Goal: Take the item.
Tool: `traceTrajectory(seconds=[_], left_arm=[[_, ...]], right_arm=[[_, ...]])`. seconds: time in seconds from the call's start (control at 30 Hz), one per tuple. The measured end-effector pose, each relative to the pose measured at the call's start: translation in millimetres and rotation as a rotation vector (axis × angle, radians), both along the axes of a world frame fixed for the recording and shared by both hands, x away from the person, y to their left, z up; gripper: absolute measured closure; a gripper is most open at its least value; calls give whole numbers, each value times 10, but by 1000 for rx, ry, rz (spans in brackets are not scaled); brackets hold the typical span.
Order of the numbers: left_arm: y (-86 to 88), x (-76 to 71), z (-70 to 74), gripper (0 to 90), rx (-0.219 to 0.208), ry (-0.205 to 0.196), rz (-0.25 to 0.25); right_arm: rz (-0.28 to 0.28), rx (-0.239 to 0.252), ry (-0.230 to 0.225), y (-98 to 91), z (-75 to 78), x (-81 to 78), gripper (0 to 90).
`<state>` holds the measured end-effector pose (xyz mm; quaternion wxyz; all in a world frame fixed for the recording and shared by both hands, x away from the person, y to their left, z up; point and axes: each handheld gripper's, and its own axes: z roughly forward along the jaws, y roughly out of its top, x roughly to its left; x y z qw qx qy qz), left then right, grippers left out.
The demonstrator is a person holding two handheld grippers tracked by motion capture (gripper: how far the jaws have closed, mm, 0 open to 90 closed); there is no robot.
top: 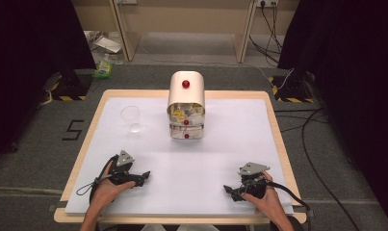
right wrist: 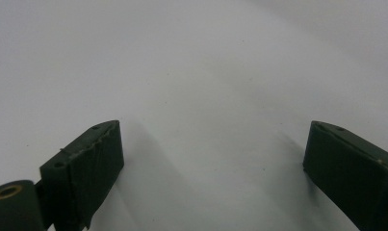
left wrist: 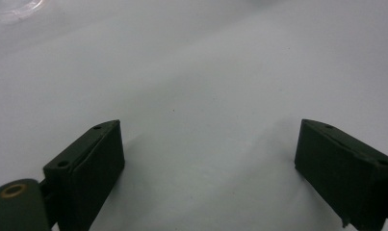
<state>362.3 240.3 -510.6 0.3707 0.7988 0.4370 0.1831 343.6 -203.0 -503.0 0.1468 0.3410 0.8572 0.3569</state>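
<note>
on the white table (top: pixel 220 159) stands a small cream cabinet (top: pixel 186 91) with 3 red knobs, at the far middle. its drawers look full of small things, too small to tell. a clear glass cup (top: pixel 131 118) stands to its left, apart from it. the left gripper (top: pixel 142 177) rests near the front left edge, its jaws wide apart and holding nothing. the right gripper (top: pixel 228 190) rests near the front right, also spread wide and empty. both lie low over bare white surface.

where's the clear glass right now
In the high view the clear glass stands on the white mat, far left, just left of the small drawer cabinet.
</note>
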Motion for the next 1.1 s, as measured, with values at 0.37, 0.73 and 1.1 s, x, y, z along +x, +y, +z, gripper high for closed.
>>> traceTrajectory(seconds=[0.37, 0.73, 1.1], left_arm=[[14, -1, 8, 108, -4, -1, 6], [23, -3, 19, 149, -18, -8, 18], [-62, 13, 232, 156, -111, -47, -32]], right_arm=[[0, 1, 1, 0, 1, 1, 77], [-1, 2, 2, 2, 2, -3, 78], [1, 1, 1, 0, 2, -1, 78]])
